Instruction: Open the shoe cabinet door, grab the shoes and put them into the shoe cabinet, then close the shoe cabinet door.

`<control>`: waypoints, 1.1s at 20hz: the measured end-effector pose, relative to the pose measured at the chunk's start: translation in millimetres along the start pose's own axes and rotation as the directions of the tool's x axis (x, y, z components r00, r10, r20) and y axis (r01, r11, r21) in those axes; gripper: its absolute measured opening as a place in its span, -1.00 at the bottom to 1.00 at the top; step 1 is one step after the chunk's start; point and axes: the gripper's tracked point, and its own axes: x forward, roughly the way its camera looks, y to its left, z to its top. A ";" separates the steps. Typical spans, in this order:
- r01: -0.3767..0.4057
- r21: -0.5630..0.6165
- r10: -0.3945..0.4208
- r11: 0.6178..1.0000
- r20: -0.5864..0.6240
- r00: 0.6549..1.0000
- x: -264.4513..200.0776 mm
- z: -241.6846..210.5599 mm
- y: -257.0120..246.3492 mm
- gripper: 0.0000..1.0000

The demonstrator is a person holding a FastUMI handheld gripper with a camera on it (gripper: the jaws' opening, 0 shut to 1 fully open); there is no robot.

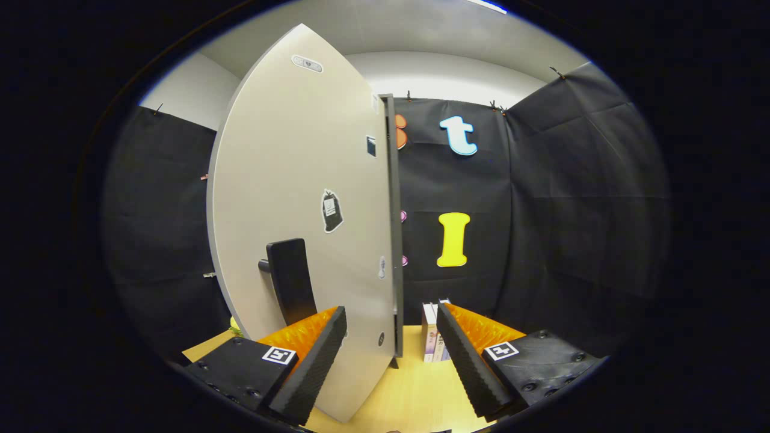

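Observation:
The shoe cabinet's pale grey door [301, 198] stands very close in front of me, swung so that I look along its face to its dark free edge [395, 240]. A black handle [290, 279] sticks out of the door just beyond my left finger [319, 355]. My gripper [391, 310] is open, and the door's lower corner and free edge lie in the gap between the fingers. Neither finger presses on the door. The right finger [472, 361] is clear of it, over the wooden surface.
A light wooden surface [409, 391] runs under the fingers. A few upright book-like boxes [434, 337] stand just beyond the right finger. A small yellow-green thing [235, 326] peeks out behind the door's left side. Black cloth walls close the booth.

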 end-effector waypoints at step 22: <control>0.029 0.003 -0.029 1.000 -0.050 0.998 105.2 -25.4 218.6 0.97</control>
